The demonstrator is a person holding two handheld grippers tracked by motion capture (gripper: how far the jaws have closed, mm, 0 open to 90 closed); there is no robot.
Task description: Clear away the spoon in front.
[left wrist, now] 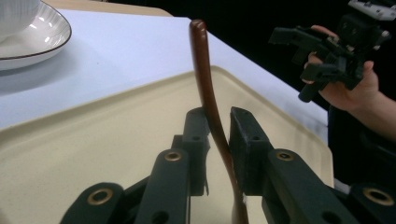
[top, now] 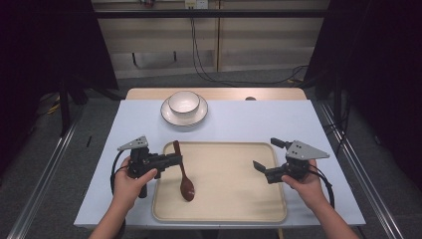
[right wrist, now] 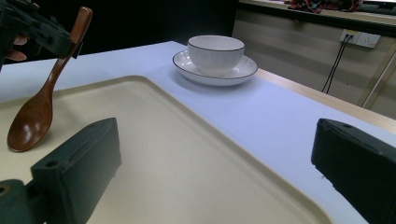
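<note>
we see the wooden spoon (top: 183, 172) near the left edge of the beige tray (top: 224, 204), its bowl resting on the tray floor and its handle tilted up toward the far left corner. the left gripper (top: 176, 159) reaches in over the tray's left rim with the handle between its jaws. in the left gripper view the handle (left wrist: 210, 98) lies against the left jaw with a thin gap to the right one, so the jaws stand slightly apart rather than clamped; the spoon's bowl is cut off at the bottom of that view. the right gripper (top: 266, 159) hovers over the tray's right edge with its jaws wide apart and nothing between them. a white bowl (top: 184, 102) sits on a white plate (top: 171, 117) near the far edge of the bench (top: 298, 119), left of centre. in the right gripper view the left gripper's body (right wrist: 32, 28) is dark and partly cut off at the top left corner, so we cannot make out its contact with the handle there
</note>
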